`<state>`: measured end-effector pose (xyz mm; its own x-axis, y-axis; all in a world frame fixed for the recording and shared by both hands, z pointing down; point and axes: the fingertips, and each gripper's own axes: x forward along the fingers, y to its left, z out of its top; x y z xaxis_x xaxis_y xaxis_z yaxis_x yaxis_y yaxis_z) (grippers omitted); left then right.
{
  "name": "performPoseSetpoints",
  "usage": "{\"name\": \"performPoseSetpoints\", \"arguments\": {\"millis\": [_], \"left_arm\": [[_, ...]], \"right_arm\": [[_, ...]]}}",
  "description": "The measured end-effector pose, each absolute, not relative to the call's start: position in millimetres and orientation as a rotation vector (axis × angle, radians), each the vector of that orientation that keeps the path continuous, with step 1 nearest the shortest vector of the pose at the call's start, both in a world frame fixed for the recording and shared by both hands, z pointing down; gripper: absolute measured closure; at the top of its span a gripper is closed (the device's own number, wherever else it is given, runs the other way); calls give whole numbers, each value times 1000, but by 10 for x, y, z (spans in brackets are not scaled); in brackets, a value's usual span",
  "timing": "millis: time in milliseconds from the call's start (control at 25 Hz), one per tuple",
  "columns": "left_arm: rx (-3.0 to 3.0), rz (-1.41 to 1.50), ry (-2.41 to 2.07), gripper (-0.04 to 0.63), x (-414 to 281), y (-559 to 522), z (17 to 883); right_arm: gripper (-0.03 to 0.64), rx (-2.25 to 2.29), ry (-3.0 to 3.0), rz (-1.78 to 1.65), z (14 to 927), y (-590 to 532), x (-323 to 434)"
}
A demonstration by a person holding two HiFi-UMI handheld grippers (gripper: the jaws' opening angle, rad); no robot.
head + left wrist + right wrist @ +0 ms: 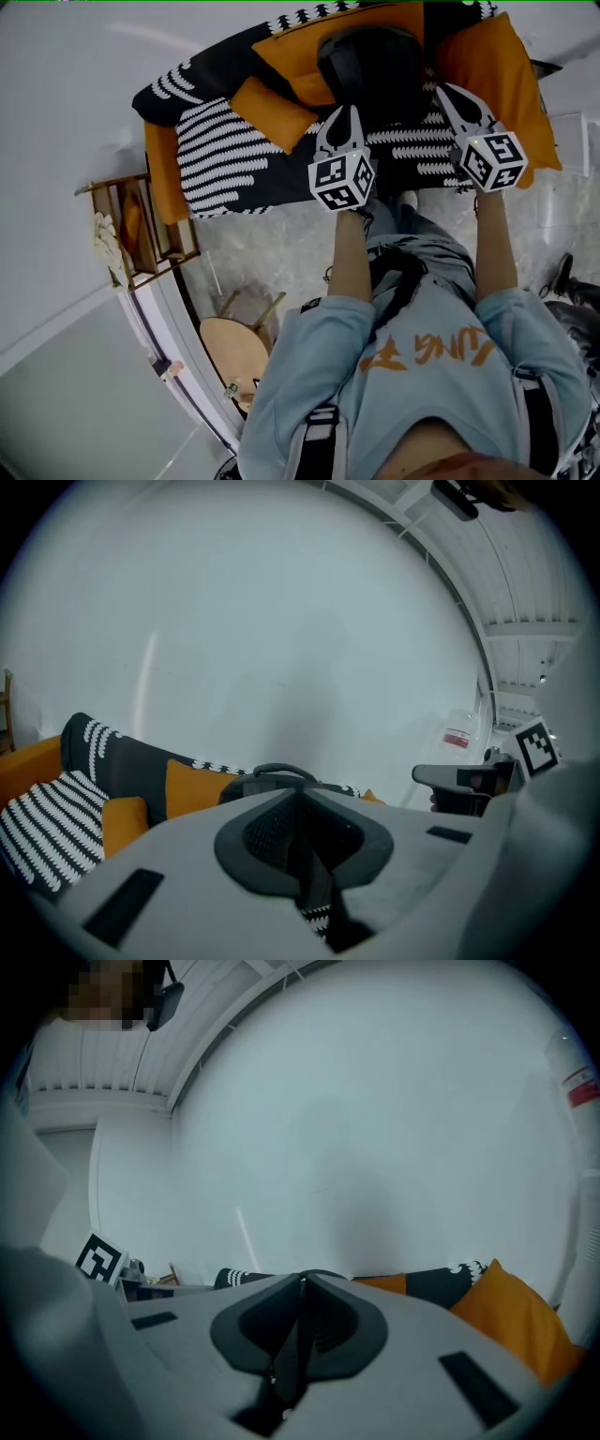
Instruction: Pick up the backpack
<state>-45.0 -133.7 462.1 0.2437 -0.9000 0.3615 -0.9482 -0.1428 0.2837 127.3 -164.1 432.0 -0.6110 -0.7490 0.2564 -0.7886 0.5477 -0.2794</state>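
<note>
Backpack (367, 70), rounded, smooth and black, sits on striped woven sofa cover (225, 159).

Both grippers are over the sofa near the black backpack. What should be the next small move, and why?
Probably open the left gripper and ease it toward the backpack. Its jaws are together with nothing between them, like those of the right gripper, and the backpack lies on the sofa, not yet gripped. Its top handle shows just beyond the left jaws.
</note>
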Motion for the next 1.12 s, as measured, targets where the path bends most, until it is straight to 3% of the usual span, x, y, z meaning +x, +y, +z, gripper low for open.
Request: {"name": "performPoseSetpoints", "arguments": {"millis": [480, 520, 640, 1120], "left_arm": [[1981, 223, -1549, 568, -701, -1876, 5379], [1974, 230, -1530, 555, -716, -1914, 5425], [1965, 269, -1468, 431, -718, -2012, 5581], [1942, 305, -1328, 367, -789, -2373, 6047]], "right_arm": [[572, 1232, -2567, 730, 5050, -2136, 1013], [550, 1213, -2553, 746, 5095, -2170, 987], [457, 1172, -2502, 794, 5252, -2260, 961], [374, 1111, -2391, 946, 5817, -2582, 860]]}}
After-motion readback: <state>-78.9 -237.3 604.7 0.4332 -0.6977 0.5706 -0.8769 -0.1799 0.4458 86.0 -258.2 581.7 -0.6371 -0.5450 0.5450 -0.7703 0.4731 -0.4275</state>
